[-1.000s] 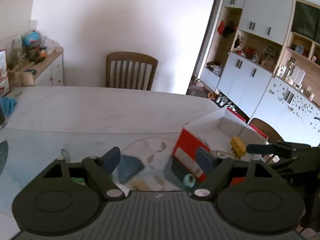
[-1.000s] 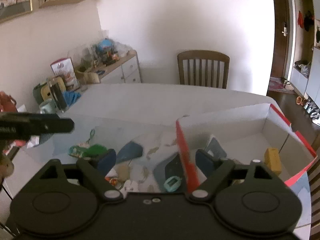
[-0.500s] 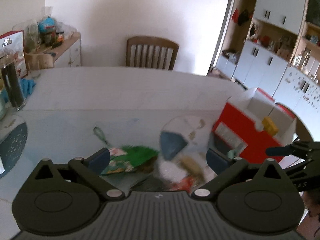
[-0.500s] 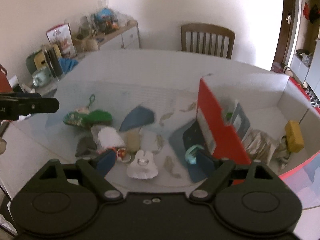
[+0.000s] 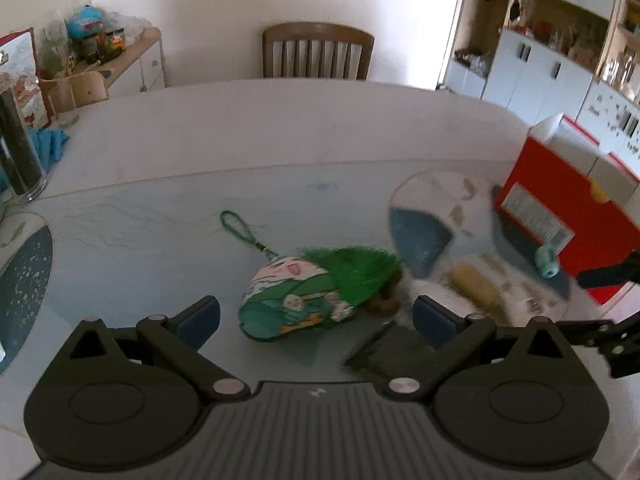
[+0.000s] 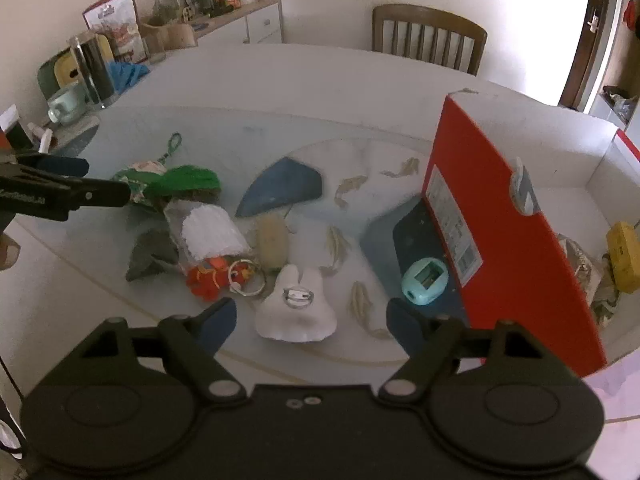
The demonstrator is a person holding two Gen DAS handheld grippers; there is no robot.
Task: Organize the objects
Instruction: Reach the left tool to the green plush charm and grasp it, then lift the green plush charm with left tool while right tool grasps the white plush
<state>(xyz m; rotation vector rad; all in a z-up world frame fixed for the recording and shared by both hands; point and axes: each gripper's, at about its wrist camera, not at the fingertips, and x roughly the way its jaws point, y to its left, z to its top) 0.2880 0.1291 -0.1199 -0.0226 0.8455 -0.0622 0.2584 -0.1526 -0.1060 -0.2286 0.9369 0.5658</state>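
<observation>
Nothing can be read with certainty. The red box (image 6: 512, 240) carries a white label (image 6: 454, 226) with a barcode and lines of fine print, too small to make out. The left gripper's arm (image 6: 60, 196), seen in the right wrist view, bears a line of pale lettering, blurred beyond reading. A red-and-white package (image 6: 114, 26) on the sideboard shows a printed header, also illegible.

Left gripper (image 5: 316, 316): tilted downward, jaws spread wide, nothing pressed between the pads.
Right gripper (image 6: 310, 318): tilted downward, jaws closing, pads touching nothing.
Fingers (image 6: 8, 254): a fingertip shows behind the left gripper's body.
</observation>
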